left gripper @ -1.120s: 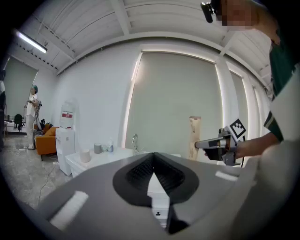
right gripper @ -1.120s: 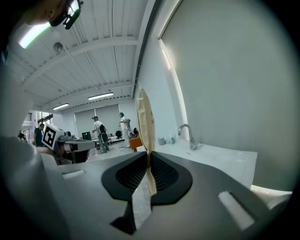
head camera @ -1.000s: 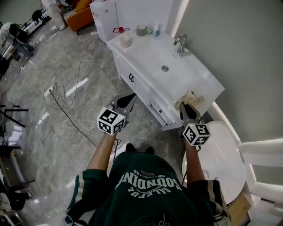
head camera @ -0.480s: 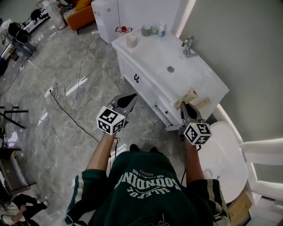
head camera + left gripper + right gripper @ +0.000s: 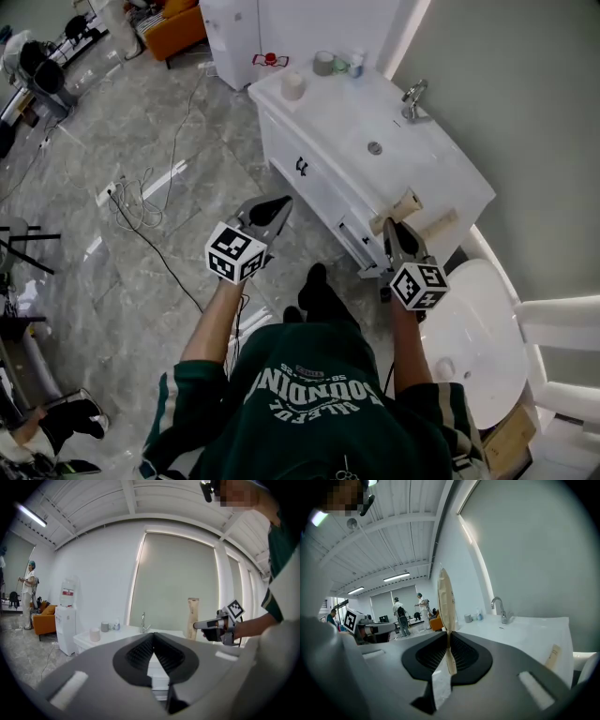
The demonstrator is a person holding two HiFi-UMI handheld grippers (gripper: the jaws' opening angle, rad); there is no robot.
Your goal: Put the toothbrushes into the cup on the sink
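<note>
The right gripper (image 5: 395, 229) has its jaws pinching a long tan paper-wrapped toothbrush (image 5: 398, 207), which lies crosswise to them. The small beige cup (image 5: 293, 86) stands well apart at 11 o'clock on the white sink tabletop (image 5: 342, 117). The left gripper (image 5: 273, 210) has its jaws pressed together and holds nothing.

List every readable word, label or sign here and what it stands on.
"FOUNDING", upside down: dark green sweatshirt; the smaller lines under it are blurred.
Red label on white water dispenser: too small to read.
Square-marker cubes: black-and-white patterns, no words.
Beige paper-wrapped toothbrush: no legible print.
</note>
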